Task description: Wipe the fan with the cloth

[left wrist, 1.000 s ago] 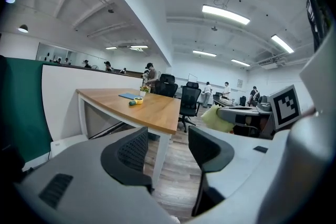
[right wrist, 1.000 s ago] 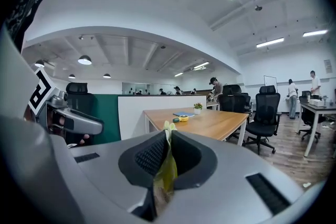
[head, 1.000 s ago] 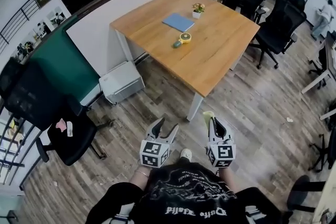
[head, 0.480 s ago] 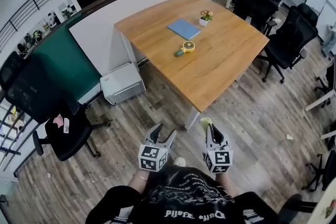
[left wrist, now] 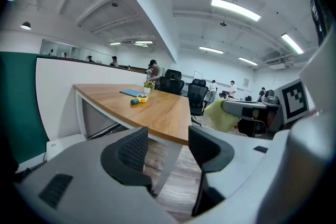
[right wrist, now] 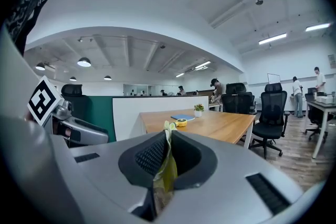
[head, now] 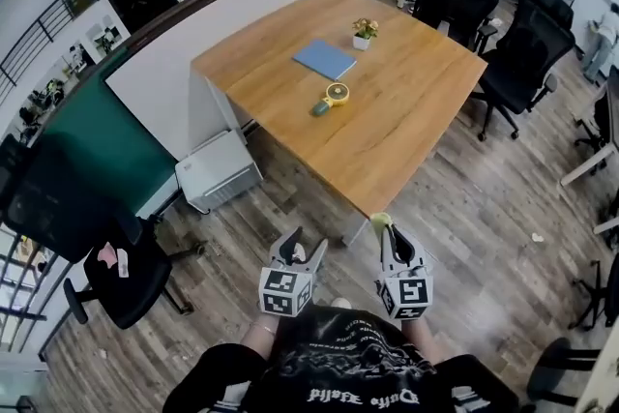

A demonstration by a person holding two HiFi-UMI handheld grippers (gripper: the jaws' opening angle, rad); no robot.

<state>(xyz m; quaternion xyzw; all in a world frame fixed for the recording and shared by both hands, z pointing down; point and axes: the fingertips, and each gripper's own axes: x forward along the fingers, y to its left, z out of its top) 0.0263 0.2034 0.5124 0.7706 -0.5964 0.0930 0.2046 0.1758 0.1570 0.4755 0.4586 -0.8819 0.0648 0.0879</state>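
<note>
A small yellow fan [head: 336,95] [left wrist: 140,98] [right wrist: 181,123] lies near the middle of the wooden table [head: 387,140]. Both grippers are held in front of the person's body over the floor, short of the table's near corner. My left gripper [head: 305,247] [left wrist: 168,147] is open with nothing between its jaws. My right gripper [head: 387,232] [right wrist: 168,152] is shut on a yellow-green cloth [head: 381,221] [right wrist: 167,165] [left wrist: 223,115], which sticks out past the fingertips. Both are far from the fan.
A blue notebook [head: 325,59] and a small potted plant [head: 363,32] sit behind the fan. A white box [head: 218,171] stands by the table's left leg. Black office chairs [head: 527,53] stand to the right, another [head: 116,256] at left. A white partition [head: 193,63] backs the table.
The person has stepped toward the table, so both grippers are closer to its near corner. The cloth stays in the right jaws and the left jaws stay apart.
</note>
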